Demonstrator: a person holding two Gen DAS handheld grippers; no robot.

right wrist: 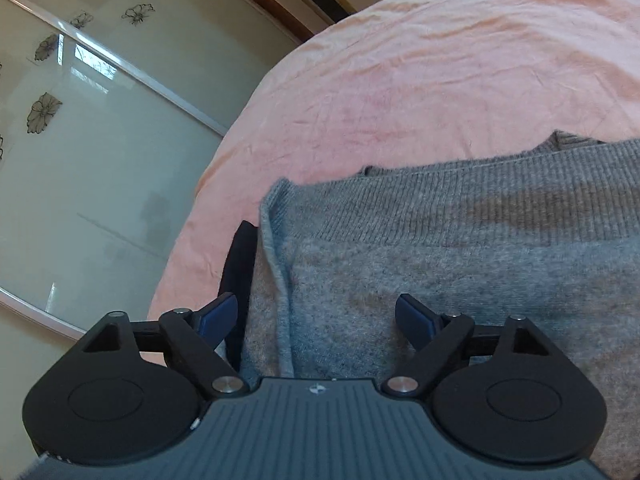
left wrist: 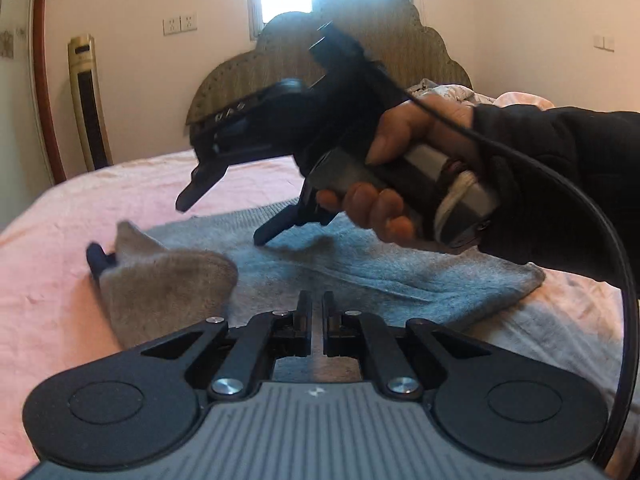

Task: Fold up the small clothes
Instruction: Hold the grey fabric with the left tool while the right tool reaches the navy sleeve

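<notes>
A grey knit garment lies spread on the pink bed. My left gripper sits low over its near edge, fingers together and shut on the cloth. A lighter flap of the garment stands up just to its left. A dark strip pokes out beside that flap; I cannot tell what it is. My right gripper, held by a hand in a black sleeve, is open just above the garment's ribbed end, pads apart over the folded edge.
A wooden headboard and crumpled bedding stand at the far end of the bed. A tower fan stands by the wall on the left. A flower-patterned sliding door lies beyond the bed's edge. The right gripper's cable hangs at the right.
</notes>
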